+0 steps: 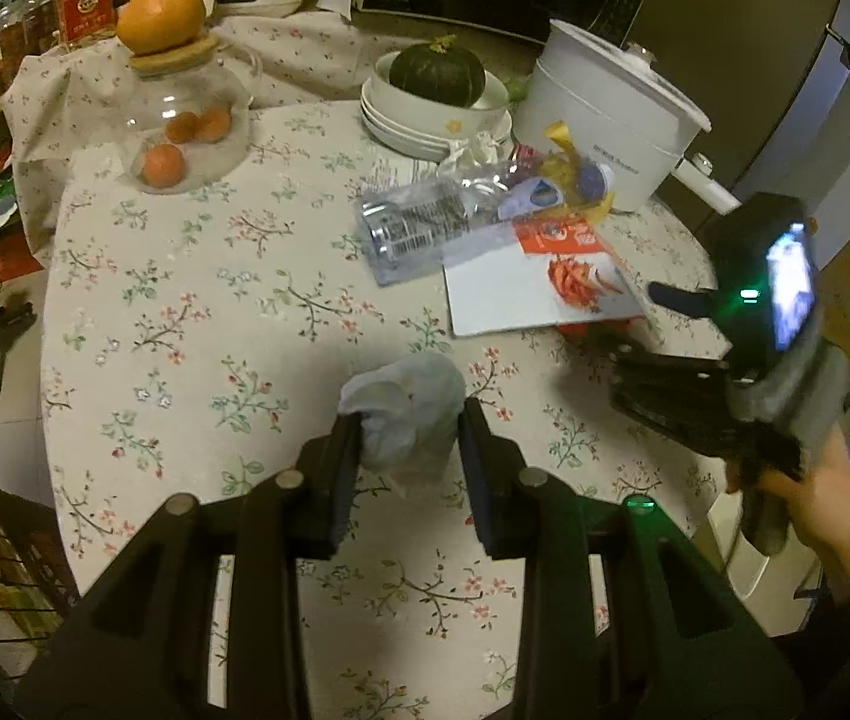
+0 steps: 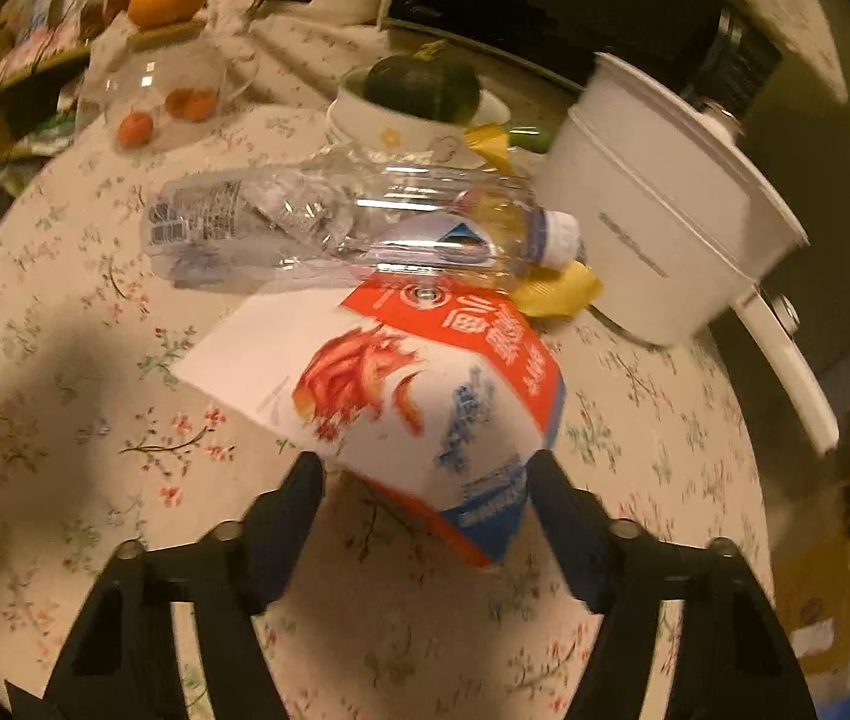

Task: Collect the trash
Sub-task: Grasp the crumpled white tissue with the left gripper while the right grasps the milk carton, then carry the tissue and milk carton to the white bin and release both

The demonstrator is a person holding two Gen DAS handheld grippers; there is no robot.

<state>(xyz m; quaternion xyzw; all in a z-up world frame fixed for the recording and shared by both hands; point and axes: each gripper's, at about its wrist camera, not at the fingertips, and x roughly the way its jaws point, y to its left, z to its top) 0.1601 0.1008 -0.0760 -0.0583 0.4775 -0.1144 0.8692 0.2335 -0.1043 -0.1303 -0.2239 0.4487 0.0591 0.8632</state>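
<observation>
Taking the crushed clear plastic bottle [image 1: 442, 219] as the landmark, lying on its side on the round table with a floral cloth [image 1: 197, 324]: well to its left stands a glass jar [image 1: 185, 120] with small oranges inside and a large orange [image 1: 161, 15] on its cork lid. Nearer the camera than the bottle, and a little left of it, the left gripper [image 1: 410, 420] has its jaws drawn narrow around a crumpled white tissue [image 1: 407, 408], both pads pressing its sides. Behind the bottle, a stack of white dishes [image 1: 425, 120] carries a dark green squash [image 1: 436, 72]. Partly under the bottle's near side, and reaching toward the camera, lies a red and white carton [image 2: 425, 396]; in the right wrist view the right gripper [image 2: 425, 474] stands about halfway open with the carton's near corner between its fingers, and the right finger seems to touch the carton's edge, though blur leaves it unclear whether the pads press it. By the bottle's capped end lies a yellow wrapper [image 2: 556, 291], and just right of that stands a white electric pot [image 2: 652, 222] with a long handle. At the far right of the left wrist view, the person's hand [image 1: 802, 498] holds the right gripper's body.
</observation>
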